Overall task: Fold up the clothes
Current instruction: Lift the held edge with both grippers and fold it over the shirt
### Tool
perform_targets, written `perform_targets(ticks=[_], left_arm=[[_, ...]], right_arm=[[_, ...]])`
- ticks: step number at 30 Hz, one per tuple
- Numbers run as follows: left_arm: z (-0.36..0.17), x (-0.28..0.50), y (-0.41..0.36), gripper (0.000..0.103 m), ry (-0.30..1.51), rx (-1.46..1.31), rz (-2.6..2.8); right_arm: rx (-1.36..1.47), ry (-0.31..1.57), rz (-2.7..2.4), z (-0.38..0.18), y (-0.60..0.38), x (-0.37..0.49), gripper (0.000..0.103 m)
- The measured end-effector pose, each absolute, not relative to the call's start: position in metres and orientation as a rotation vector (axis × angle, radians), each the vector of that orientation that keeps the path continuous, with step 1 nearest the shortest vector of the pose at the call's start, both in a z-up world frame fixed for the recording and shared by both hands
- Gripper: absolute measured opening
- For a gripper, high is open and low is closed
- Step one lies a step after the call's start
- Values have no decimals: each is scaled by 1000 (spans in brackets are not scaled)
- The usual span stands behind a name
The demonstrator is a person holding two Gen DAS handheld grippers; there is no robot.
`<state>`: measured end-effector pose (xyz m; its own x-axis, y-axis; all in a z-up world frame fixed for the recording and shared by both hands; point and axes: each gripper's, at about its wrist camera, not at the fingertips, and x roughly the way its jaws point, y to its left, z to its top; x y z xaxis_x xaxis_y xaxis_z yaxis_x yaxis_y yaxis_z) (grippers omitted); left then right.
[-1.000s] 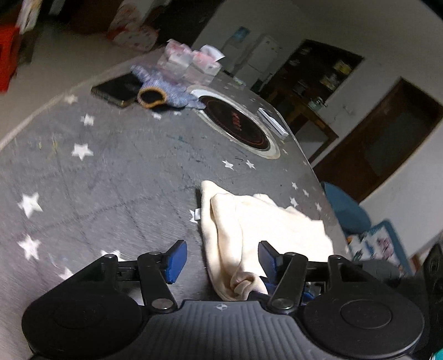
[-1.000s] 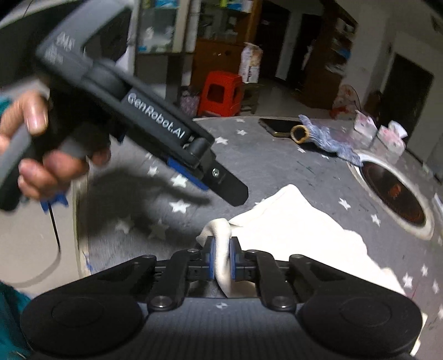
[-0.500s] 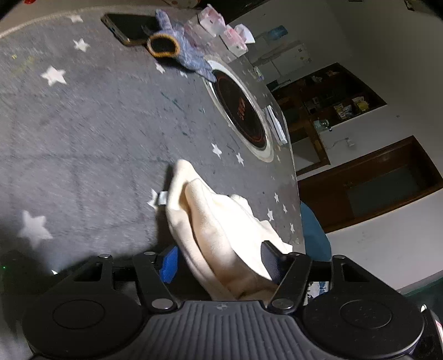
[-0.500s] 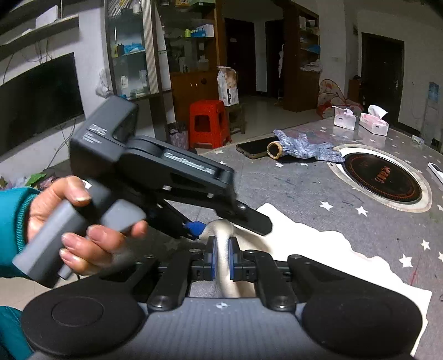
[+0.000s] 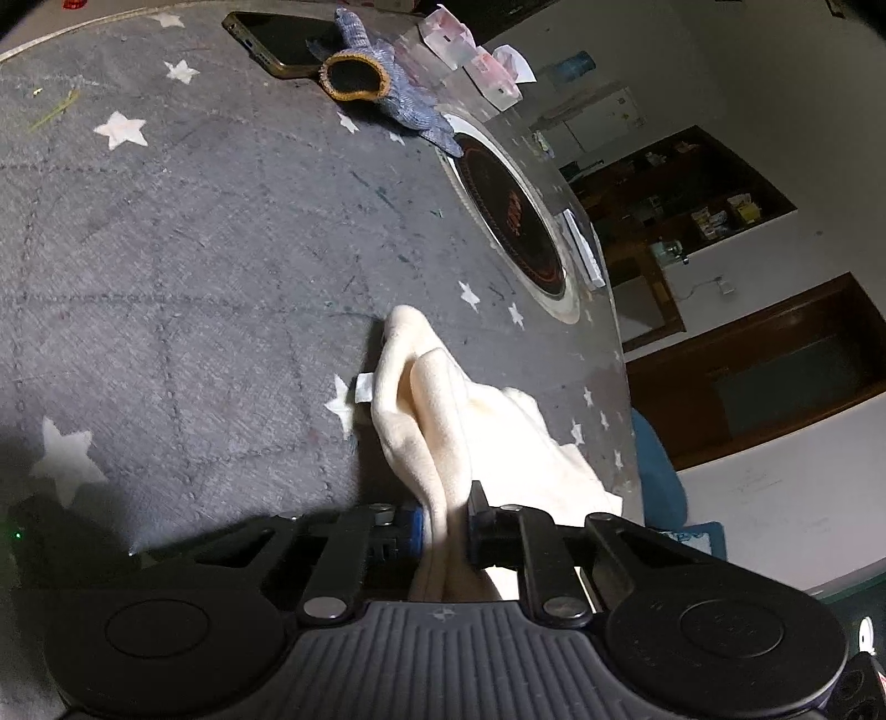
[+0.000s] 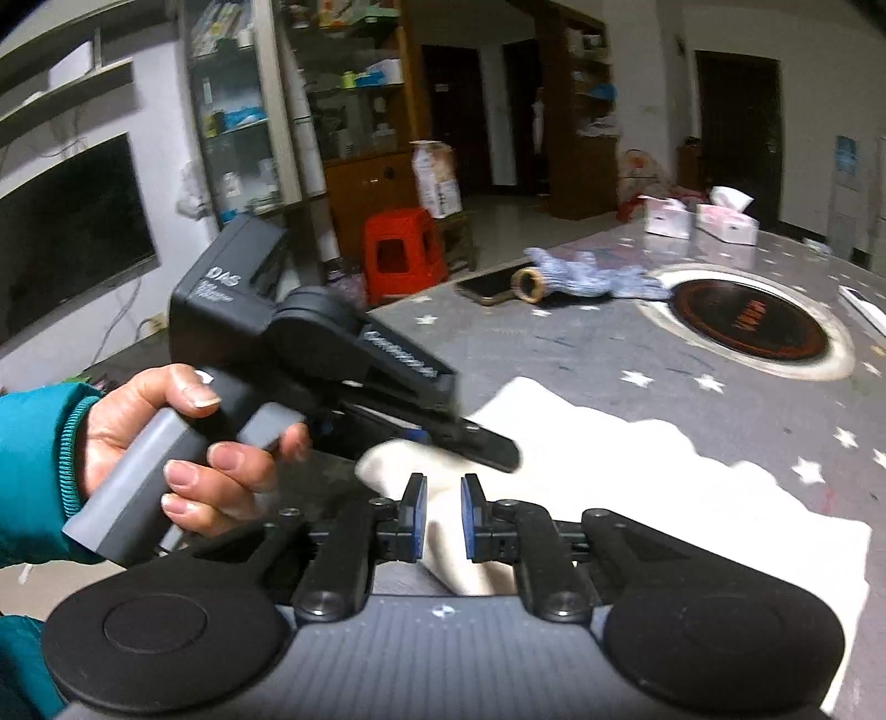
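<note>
Cloth [image 5: 443, 443] pinched in left tongs [image 5: 446, 523], loose between right tongs [image 6: 441, 518].

Ahead-left of the left gripper [image 5: 446, 523] the tabletop [image 5: 194, 288] is bare star-print cloth, free to pass; its own jaws are clamped on the cream garment [image 5: 437, 421], which bunches up straight ahead. Far ahead, a phone [image 5: 277, 41], a knit glove [image 5: 382, 94] and the round hob inset [image 5: 512, 216] block that end. Right gripper [image 6: 443, 518]: the left gripper's body and the hand [image 6: 183, 443] holding it crowd its near left, garment lies between its parted jaws, and ahead-right is flat garment only.
</note>
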<state>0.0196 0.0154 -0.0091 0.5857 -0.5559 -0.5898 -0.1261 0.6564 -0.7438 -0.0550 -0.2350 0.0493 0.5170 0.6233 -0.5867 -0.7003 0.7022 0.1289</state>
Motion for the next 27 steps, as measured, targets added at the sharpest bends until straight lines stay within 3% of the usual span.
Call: perform_targets(ticks=[16, 19, 27], left_arm=[[1, 22, 3, 15, 901, -667, -291], [2, 23, 1, 16, 900, -642, -292], [5, 28, -3, 16, 901, -585, -295]], right_arm=[[70, 705, 309, 24, -376, -14, 18], [114, 722, 278, 15, -389, -8, 25], [195, 731, 251, -2, -397, 0, 27]])
